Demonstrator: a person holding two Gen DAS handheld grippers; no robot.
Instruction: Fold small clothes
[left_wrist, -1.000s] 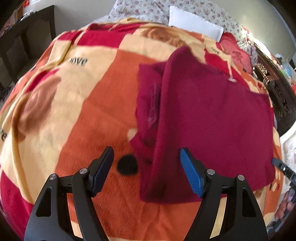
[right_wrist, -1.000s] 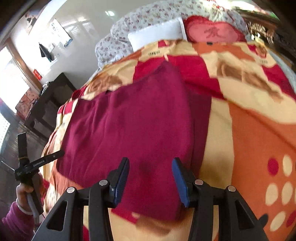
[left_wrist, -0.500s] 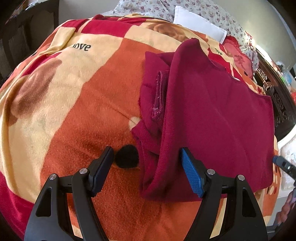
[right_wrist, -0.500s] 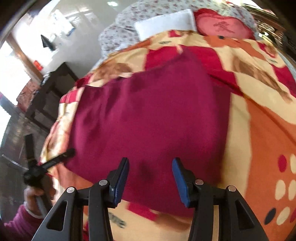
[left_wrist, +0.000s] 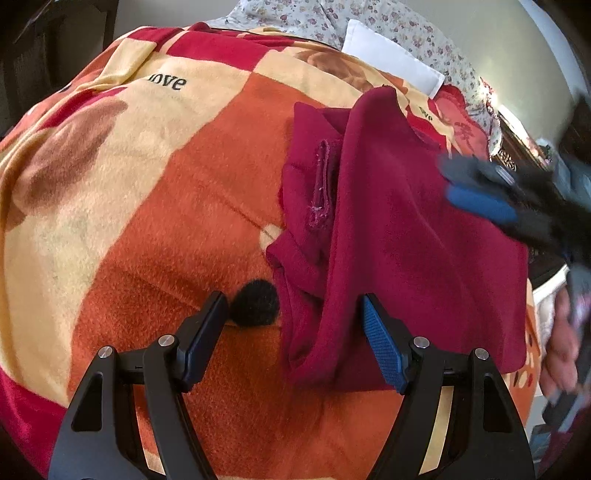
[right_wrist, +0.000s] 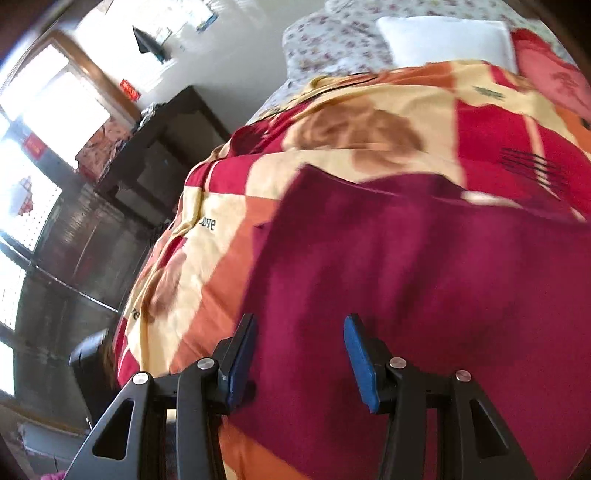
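Covering the whole bed, the orange and yellow blanket (left_wrist: 155, 206) carries the maroon garment (left_wrist: 424, 251), partly folded, its long axis running from the near edge toward the pillows. Its bunched left fold (left_wrist: 310, 236) lies just ahead of the left gripper (left_wrist: 293, 332), which hangs wide open and empty with that fold's near end between its fingers. The right gripper (right_wrist: 299, 354), also spread with nothing held, hovers over the garment's flat side; the left looks nearer the loose fold.
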